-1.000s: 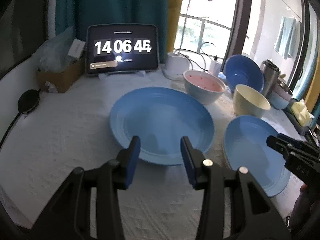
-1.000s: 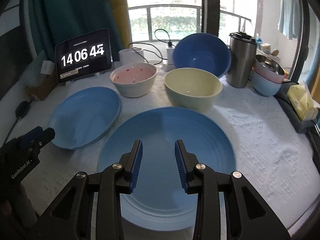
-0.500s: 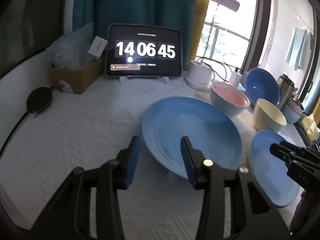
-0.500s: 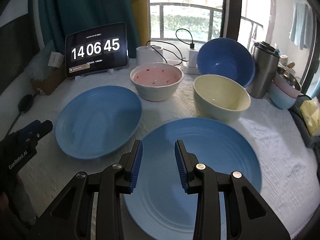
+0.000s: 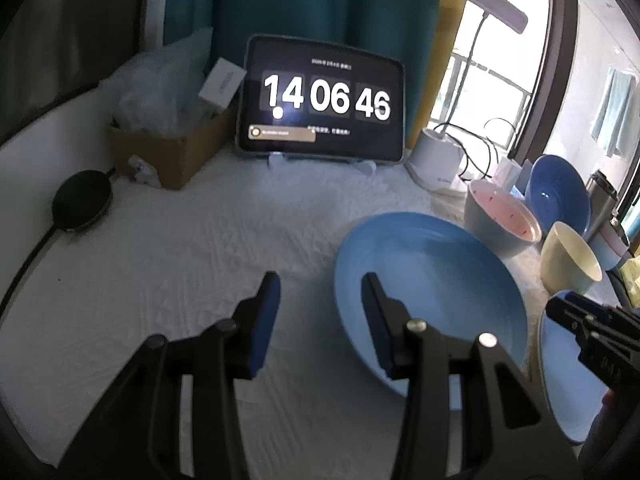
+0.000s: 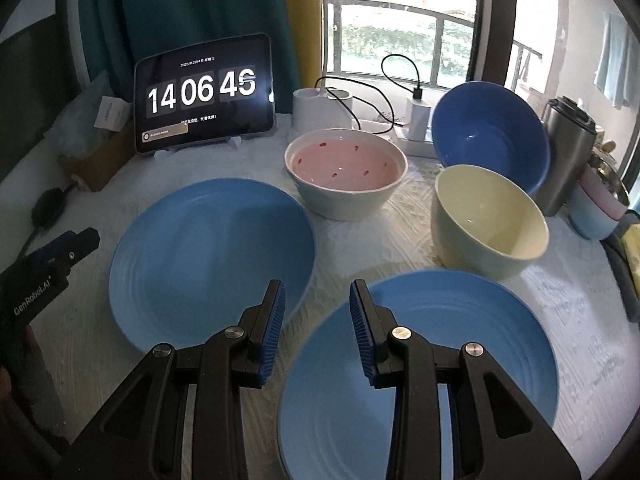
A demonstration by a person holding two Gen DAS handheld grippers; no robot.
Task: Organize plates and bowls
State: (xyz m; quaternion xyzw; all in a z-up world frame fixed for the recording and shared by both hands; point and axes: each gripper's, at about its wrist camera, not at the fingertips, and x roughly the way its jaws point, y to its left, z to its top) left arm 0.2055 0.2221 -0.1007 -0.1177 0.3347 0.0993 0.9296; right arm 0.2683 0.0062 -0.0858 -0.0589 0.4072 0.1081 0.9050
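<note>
Tablecloth (image 6: 420, 236) white and textured, spread under everything. Two blue plates side by side – left plate (image 6: 212, 256) ahead of the left gripper (image 5: 320, 312), right plate (image 6: 440, 360) beneath the right gripper (image 6: 316, 320). Behind, blue bowl (image 6: 492, 136) tilted, cream bowl (image 6: 488, 216), pink bowl (image 6: 346, 168). Both grippers spread wide, holding nothing. Best done by straddling one plate's rim squarely – pinch firmly, lift level, set on the other plate.

Daylight pours through the window (image 6: 400, 20), blown out white. My views bend at the edges. Left view's slightly soft.
</note>
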